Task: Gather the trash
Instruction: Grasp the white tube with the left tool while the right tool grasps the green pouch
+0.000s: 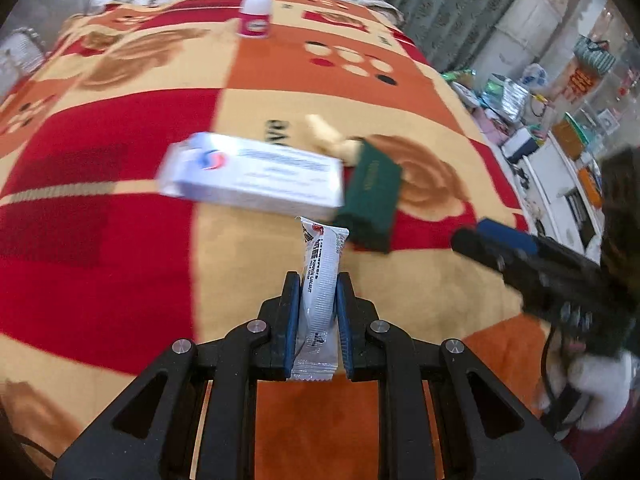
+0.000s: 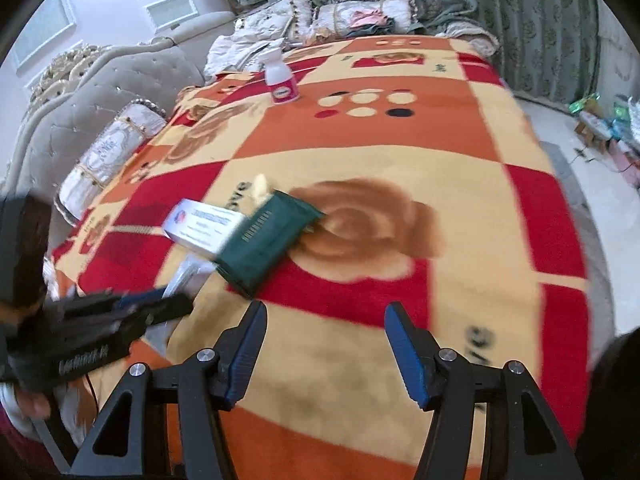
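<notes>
My left gripper [image 1: 318, 280] is shut on a white snack wrapper [image 1: 320, 280] and holds it above a patterned blanket [image 1: 120, 220]. Ahead lie a white box [image 1: 252, 176], a dark green box [image 1: 370, 196] and a pale crumpled scrap [image 1: 324, 132]. My right gripper [image 2: 326, 316] is open and empty, just short of the green box [image 2: 264, 236]. The white box [image 2: 204, 228] and the scrap [image 2: 260, 188] lie beyond. The left gripper [image 2: 160, 308] shows at the left with the wrapper [image 2: 188, 276], blurred. The right gripper [image 1: 476, 236] shows at the right in the left wrist view.
A pink-and-white bottle [image 1: 256, 8] stands at the blanket's far end, also in the right wrist view [image 2: 282, 76]. A tufted sofa arm with a bolster cushion [image 2: 108, 160] is at the left. Cluttered bags and shelves [image 1: 560, 120] stand on the floor to the right.
</notes>
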Tool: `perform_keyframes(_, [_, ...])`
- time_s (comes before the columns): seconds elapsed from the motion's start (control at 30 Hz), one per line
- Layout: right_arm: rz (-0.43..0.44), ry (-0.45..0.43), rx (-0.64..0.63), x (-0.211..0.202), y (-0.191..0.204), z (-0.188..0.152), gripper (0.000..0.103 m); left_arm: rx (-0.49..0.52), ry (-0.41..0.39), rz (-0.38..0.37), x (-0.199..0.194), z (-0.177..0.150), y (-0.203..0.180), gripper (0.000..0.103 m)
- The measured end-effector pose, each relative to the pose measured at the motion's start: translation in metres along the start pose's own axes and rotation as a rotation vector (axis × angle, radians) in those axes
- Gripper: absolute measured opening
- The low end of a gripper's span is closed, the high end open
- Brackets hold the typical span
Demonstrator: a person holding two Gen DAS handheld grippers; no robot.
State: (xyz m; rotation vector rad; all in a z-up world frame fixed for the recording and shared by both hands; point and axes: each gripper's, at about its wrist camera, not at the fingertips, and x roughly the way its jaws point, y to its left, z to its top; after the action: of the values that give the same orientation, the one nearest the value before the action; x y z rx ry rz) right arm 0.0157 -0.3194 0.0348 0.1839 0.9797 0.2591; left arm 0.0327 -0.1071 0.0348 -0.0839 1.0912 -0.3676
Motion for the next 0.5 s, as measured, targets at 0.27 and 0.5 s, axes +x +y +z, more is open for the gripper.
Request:
perform_keyframes(0.27, [0.060,0.024,0.097,0.051,0.036,0.031,0.073,-0.052,-0.025,0.007,-0.012,-0.008,0.030,0.015])
perform_keyframes(0.5, [-0.016,0.046,0.095,0.079,0.045,0.044,0.072,-0.058,-0.035,-0.013,-0.016,-0.008,0.035,0.015])
